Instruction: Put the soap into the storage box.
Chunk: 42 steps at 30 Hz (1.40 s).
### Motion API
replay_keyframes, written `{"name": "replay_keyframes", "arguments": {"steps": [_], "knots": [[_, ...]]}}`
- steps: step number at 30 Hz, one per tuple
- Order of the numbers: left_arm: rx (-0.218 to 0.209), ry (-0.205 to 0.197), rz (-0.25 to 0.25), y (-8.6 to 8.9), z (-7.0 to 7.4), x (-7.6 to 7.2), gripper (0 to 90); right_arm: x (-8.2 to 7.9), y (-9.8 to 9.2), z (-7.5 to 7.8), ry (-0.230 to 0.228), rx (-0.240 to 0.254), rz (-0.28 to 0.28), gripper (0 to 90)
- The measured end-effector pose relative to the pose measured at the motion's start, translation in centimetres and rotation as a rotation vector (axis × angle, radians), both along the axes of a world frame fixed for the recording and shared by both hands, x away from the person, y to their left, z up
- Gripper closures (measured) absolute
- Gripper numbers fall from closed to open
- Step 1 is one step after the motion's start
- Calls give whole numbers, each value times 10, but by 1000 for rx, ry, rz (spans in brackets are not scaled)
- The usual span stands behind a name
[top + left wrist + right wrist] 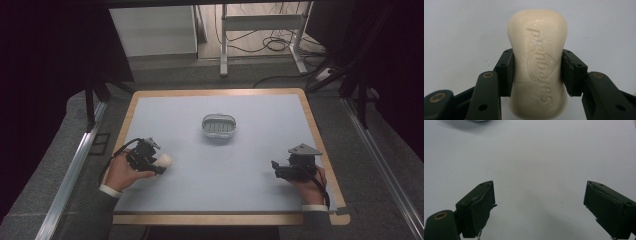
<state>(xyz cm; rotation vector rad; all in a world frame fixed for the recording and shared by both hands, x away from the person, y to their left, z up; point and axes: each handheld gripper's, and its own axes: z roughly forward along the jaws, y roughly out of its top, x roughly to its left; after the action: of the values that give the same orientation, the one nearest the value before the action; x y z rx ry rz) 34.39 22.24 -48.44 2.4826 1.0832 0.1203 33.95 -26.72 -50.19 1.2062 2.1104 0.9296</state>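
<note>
A cream bar of soap (539, 62) with embossed lettering sits clamped between the two black pads of my left gripper (537, 70). From above, that left gripper (159, 164) is at the table's left side, with the pale soap bar (164, 160) sticking out toward the middle. A grey soap dish (218, 125) with a slotted floor stands at the centre of the light blue mat, apart from both grippers. At the right side my right gripper (274, 167) points left, and its jaws (539, 207) stand wide apart over bare mat with nothing between them.
The light blue mat (215, 155) covers a wooden table top (320, 150) whose edge shows all round. Metal rails (75, 165) run along both sides of the table. A white table frame and cables (270, 40) stand on the floor behind.
</note>
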Motion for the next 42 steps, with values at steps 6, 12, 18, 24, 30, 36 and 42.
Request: {"name": "replay_keyframes", "arguments": {"steps": [6, 12, 18, 24, 30, 36, 42], "knots": [[11, 0, -26, -6, 5, 12, 500, 0, 0, 0, 2, -1, 2, 99], [17, 4, -42, -11, 9, 22, 501, 1, 0, -1, 2, -4, 2, 99], [16, 4, -39, -13, 12, 33, 500, 1, 0, -1, 4, -2, 5, 99], [9, 4, -38, -15, 15, 46, 500, 1, 0, -1, 4, -4, 4, 99], [7, 1, -34, -18, 16, 56, 500, 1, 1, -2, 4, -7, 4, 99], [-7, 1, -44, -19, 20, 63, 500, 1, 1, -2, 5, -8, 3, 99], [2, 4, -46, -21, 22, 69, 500, 1, 1, -2, 3, -9, 3, 99]]}}
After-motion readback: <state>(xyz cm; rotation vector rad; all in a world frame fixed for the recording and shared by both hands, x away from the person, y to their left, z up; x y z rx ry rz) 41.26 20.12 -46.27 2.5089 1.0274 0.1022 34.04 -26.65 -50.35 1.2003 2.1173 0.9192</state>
